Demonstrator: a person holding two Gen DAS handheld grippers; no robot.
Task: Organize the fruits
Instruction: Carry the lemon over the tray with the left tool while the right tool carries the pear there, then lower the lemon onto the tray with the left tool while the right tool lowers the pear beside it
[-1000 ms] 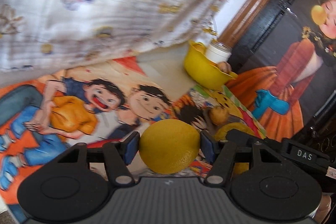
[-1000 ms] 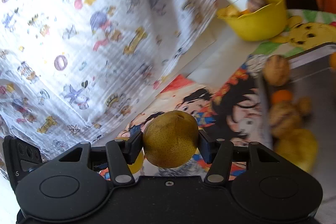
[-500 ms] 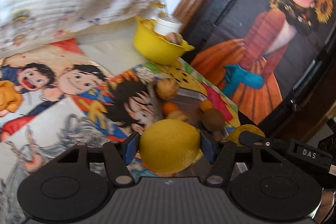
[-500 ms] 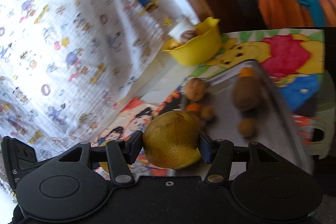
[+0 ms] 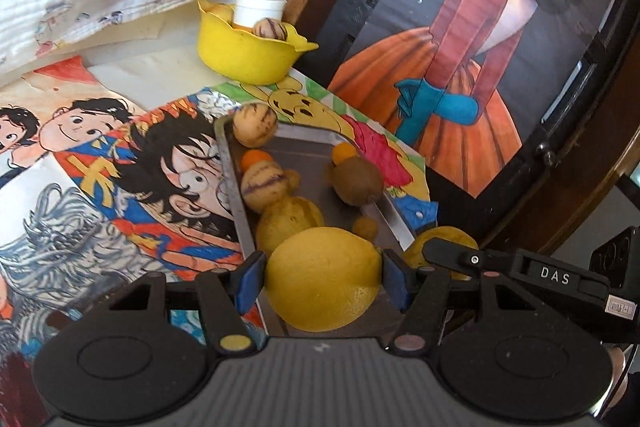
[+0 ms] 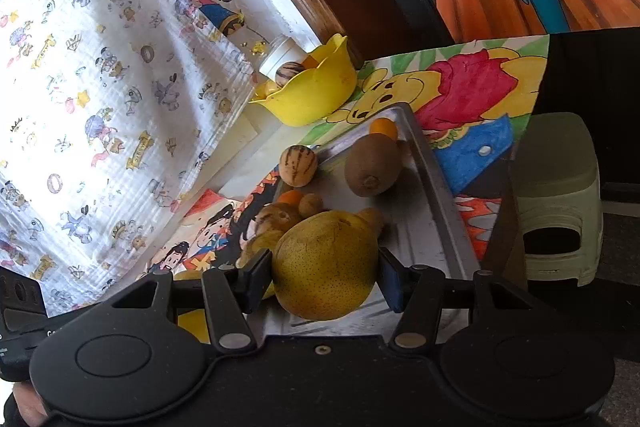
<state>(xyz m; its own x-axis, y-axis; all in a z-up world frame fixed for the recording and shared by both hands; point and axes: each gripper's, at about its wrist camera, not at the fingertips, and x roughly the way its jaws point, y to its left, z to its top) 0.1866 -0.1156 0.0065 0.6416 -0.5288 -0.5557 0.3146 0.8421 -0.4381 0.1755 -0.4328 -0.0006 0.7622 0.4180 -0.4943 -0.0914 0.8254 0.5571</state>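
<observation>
My left gripper [image 5: 322, 283] is shut on a yellow lemon [image 5: 322, 279], held above the near end of a metal tray [image 5: 310, 151]. My right gripper [image 6: 326, 279] is shut on a speckled yellow pear [image 6: 326, 263], also above the tray's [image 6: 420, 203] near end. The tray holds several fruits: a brown kiwi [image 5: 354, 181] [image 6: 372, 165], small oranges [image 5: 256, 159], striped pale melons [image 5: 262, 185] and a yellow fruit [image 5: 290, 221]. One striped melon [image 5: 255, 125] [image 6: 298, 165] sits at the tray's far left corner. The right gripper shows in the left wrist view [image 5: 520, 271].
A yellow bowl [image 5: 244, 51] [image 6: 316, 91] with fruit and a white jar [image 5: 260, 7] stands beyond the tray. Cartoon drawings cover the table. A patterned cloth [image 6: 100, 87] hangs at the left. A pale plastic stool [image 6: 556, 199] stands off the table's right edge.
Both grippers have swung right and moved over the tray, each still holding its fruit. The tray and its fruits are now close below them.
</observation>
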